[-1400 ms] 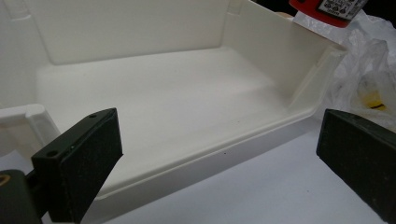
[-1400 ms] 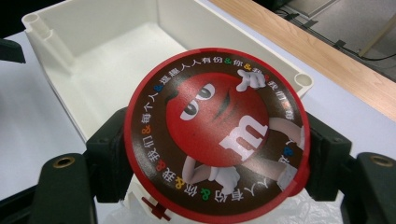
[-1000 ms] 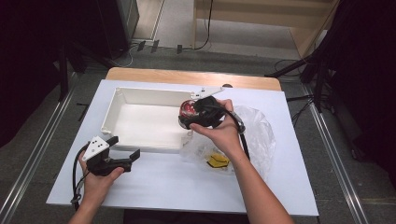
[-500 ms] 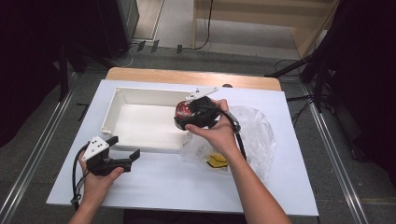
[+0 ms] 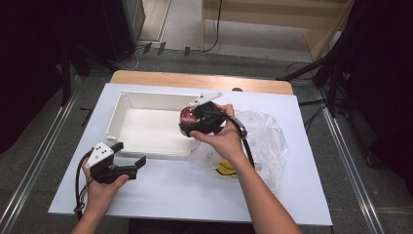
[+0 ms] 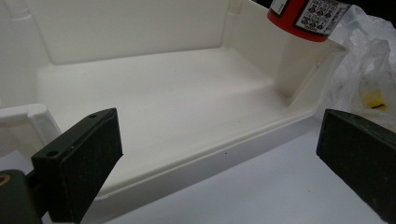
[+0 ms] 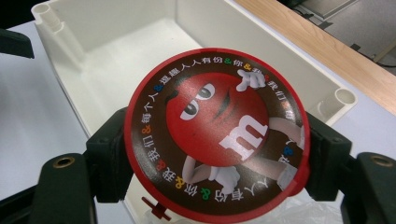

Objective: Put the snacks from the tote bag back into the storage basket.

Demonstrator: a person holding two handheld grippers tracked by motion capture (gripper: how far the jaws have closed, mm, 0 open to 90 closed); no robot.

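Table (image 5: pixel 160 204) surface, covered in white, is carrying a white tray (image 5: pixel 146 131) and, just beside its right end, a crumpled clear plastic bag (image 5: pixel 265 141) with yellow pieces inside. Right tool (image 5: pixel 187 122) is gripping a red candy tub (image 7: pixel 217 135) by its sides, holding it over the tray's right end; the round lid, printed with a red cartoon figure, is facing the right gripper view. Left tool (image 5: pixel 131 158) is resting with jaws wide apart, nothing between them, near the tray's front wall.

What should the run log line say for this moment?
right gripper: shut on red candy tub, above white bin | left gripper: open, near bin front | plastic bag: right of bin
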